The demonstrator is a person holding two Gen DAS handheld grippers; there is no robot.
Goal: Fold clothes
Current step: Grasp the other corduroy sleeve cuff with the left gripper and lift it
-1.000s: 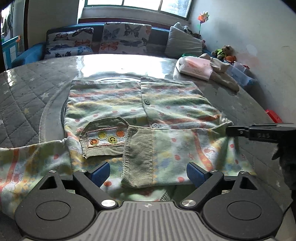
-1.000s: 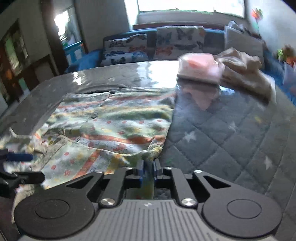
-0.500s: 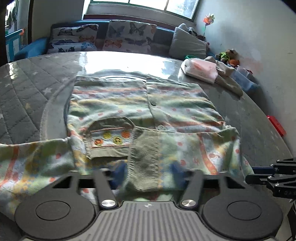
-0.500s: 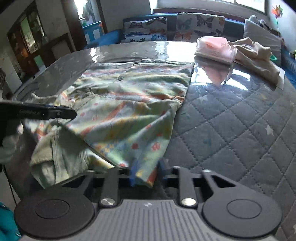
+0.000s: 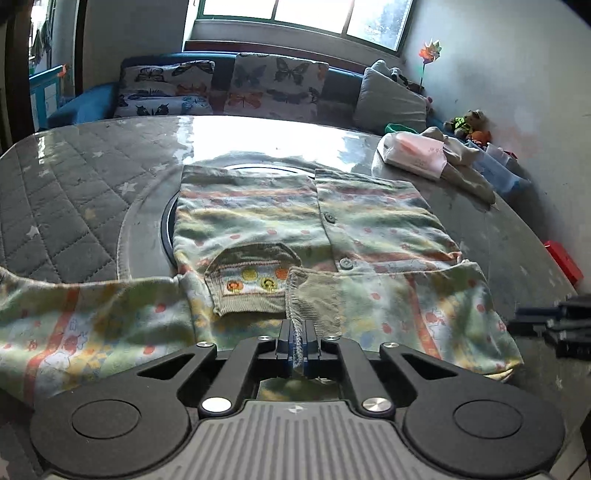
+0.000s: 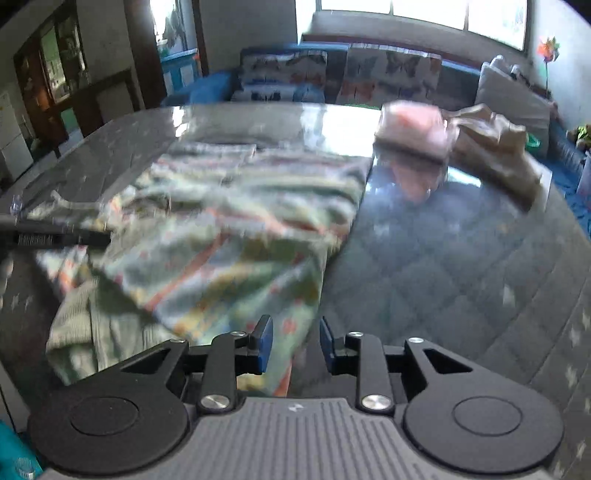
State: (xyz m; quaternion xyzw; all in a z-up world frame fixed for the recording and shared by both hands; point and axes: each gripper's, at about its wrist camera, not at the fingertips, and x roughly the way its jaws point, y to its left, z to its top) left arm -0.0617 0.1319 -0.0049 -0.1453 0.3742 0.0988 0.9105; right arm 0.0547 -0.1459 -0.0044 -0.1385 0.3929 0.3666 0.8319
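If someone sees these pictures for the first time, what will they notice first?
First, the striped cardigan spread in the middle of the quilted table, one sleeve folded across its front. Then the left tool, shut on the ribbed cuff at the near edge. At the table's far right lies a pink packet.

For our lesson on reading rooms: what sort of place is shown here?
Most likely a home living room: a sofa with butterfly-print cushions under a window, soft toys by the wall, and a child's cardigan on a quilt-covered table.
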